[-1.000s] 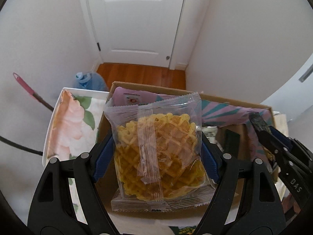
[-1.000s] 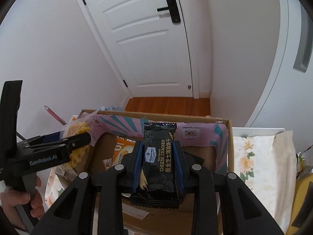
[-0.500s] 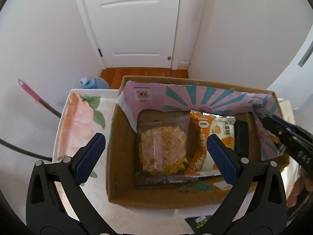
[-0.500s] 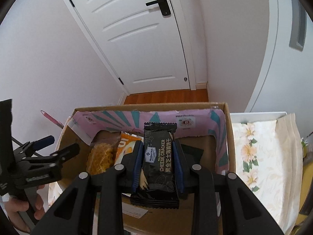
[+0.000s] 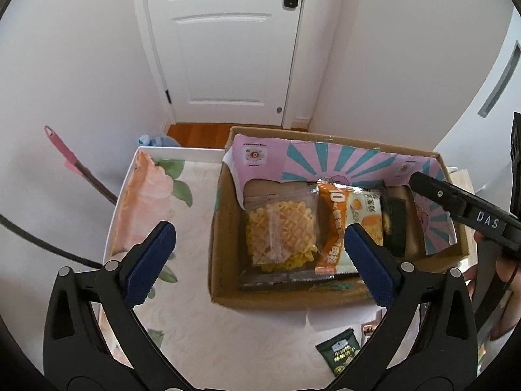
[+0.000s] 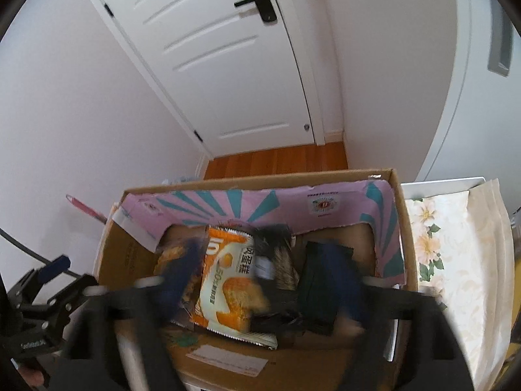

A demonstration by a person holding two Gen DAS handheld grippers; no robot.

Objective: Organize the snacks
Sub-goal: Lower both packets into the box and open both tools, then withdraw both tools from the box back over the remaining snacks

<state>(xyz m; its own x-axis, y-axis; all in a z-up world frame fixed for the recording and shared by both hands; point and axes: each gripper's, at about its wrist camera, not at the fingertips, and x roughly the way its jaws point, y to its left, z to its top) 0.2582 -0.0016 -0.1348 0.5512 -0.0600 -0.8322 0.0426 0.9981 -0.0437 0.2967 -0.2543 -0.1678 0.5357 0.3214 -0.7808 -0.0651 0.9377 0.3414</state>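
A cardboard box [image 5: 224, 244] with a pink and teal lining stands on the flowered tabletop. In it lie a clear pack of yellow waffle biscuits [image 5: 280, 234], an orange and white snack bag [image 5: 345, 224] and the black cheese cracker pack [image 5: 394, 224]. My left gripper [image 5: 257, 260] is open and empty, held above the box's near left side. My right gripper [image 6: 260, 277] is open over the box, its fingers blurred by motion; the black cracker pack [image 6: 276, 257] lies blurred between them. The orange bag [image 6: 231, 277] is at the middle of the box [image 6: 403, 228] in the right wrist view.
A dark green snack pack [image 5: 338, 355] lies on the tabletop in front of the box. A pink-handled stick [image 5: 75, 166] leans at the left wall. A white door [image 5: 224, 42] and wood floor are beyond. A beige bag [image 6: 485, 244] stands right of the box.
My left gripper let the waffle pack drop into the box, opened and drew back. My right gripper opened and the black cracker pack fell into the box.
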